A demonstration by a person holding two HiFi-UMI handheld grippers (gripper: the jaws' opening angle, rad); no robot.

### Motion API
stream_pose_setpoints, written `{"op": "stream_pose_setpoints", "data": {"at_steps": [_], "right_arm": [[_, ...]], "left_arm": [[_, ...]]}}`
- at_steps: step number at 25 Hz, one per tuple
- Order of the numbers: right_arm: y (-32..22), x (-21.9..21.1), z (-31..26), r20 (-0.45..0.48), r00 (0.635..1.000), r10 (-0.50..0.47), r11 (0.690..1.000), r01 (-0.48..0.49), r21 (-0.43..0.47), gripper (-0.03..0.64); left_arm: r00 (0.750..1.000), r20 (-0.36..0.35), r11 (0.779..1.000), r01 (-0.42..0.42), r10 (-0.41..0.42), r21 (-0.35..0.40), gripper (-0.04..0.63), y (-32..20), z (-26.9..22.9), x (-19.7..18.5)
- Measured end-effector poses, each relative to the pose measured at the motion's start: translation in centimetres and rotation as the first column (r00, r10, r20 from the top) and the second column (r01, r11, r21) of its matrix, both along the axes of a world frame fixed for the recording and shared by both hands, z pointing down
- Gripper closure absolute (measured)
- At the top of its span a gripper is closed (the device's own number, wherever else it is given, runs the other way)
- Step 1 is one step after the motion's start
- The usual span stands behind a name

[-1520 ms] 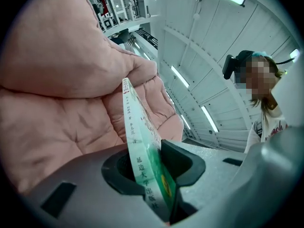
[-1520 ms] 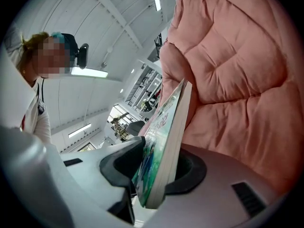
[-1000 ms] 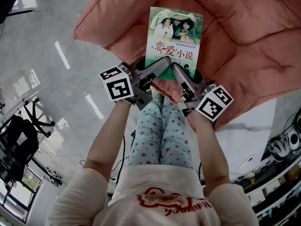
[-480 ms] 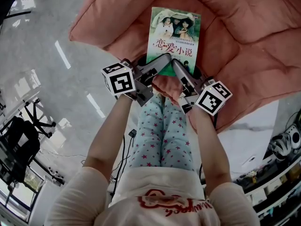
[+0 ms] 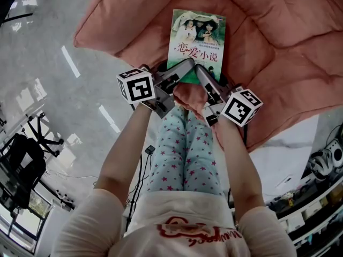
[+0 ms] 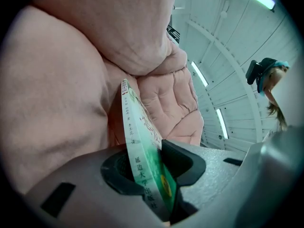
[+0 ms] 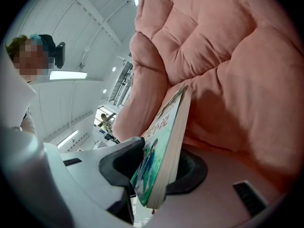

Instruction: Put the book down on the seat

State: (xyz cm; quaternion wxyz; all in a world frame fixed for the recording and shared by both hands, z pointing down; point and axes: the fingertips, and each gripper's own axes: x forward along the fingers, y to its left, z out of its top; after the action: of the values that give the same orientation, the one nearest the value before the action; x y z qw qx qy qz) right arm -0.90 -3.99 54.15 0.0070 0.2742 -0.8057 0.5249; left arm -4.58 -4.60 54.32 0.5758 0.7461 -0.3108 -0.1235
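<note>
A thin paperback book with a green-and-white photo cover (image 5: 196,39) sits over the salmon-pink quilted cushion seat (image 5: 278,47), cover facing up and its long side pointing away from the person. Its near short edge is clamped from both sides. The left gripper (image 5: 185,67) bites the near left corner and the right gripper (image 5: 201,73) the near right corner, so the two gripper tips almost meet under the title.

In the left gripper view the book (image 6: 142,156) stands edge-on between the dark pads of the left gripper (image 6: 152,175), which is clenched on it, with the puffy cushion close behind. In the right gripper view the book (image 7: 164,146) is likewise pinched by the right gripper (image 7: 156,175), with one pad on the cover and one on the back. The pink padding lies just beside the book's underside. No view shows clearly whether the far end of the book rests on the cushion.

Each gripper carries a black-and-white marker cube (image 5: 136,87) near the wrist. Below them are the person's pale blue star-patterned trousers (image 5: 185,154), and a glossy grey floor (image 5: 48,74) spreads to the left.
</note>
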Motion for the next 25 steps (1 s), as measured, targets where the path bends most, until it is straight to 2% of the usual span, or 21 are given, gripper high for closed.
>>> {"op": "stream_pose_setpoints", "data": {"at_steps": [5,9,11,15,22,25], "right_arm": [[0.1,0.0,0.5,-0.009,1.0,0.009,1.0,-0.009,-0.016,0.478],[0.2,0.0,1.5,-0.02,1.0,0.009,0.999,-0.009,-0.032,0.472],[0.2,0.0,1.7,-0.038,0.999,0.013,0.999,-0.015,-0.031,0.461],[0.2,0.0,2.1,-0.096,0.995,0.02,0.999,-0.023,-0.033,0.449],[0.1,0.7,2.2,-0.165,0.986,0.026,0.999,-0.034,-0.041,0.403],[0.1,1.1,2.7,-0.242,0.97,0.028,0.998,-0.039,-0.04,0.366]], "left_arm": [[1.0,0.002,1.0,0.003,-0.003,-0.019,0.491,0.1,0.5,0.0],[1.0,0.021,1.0,0.015,-0.015,0.01,0.485,0.2,1.3,0.0],[0.998,0.052,1.0,0.02,-0.021,0.021,0.482,0.3,1.4,0.0],[0.985,0.169,1.0,0.025,-0.026,0.006,0.476,0.4,1.7,-0.2],[0.938,0.34,0.997,0.063,-0.072,0.038,0.448,0.3,1.3,-0.5],[0.889,0.449,0.996,0.076,-0.093,0.056,0.418,0.4,1.6,-0.9]]}}
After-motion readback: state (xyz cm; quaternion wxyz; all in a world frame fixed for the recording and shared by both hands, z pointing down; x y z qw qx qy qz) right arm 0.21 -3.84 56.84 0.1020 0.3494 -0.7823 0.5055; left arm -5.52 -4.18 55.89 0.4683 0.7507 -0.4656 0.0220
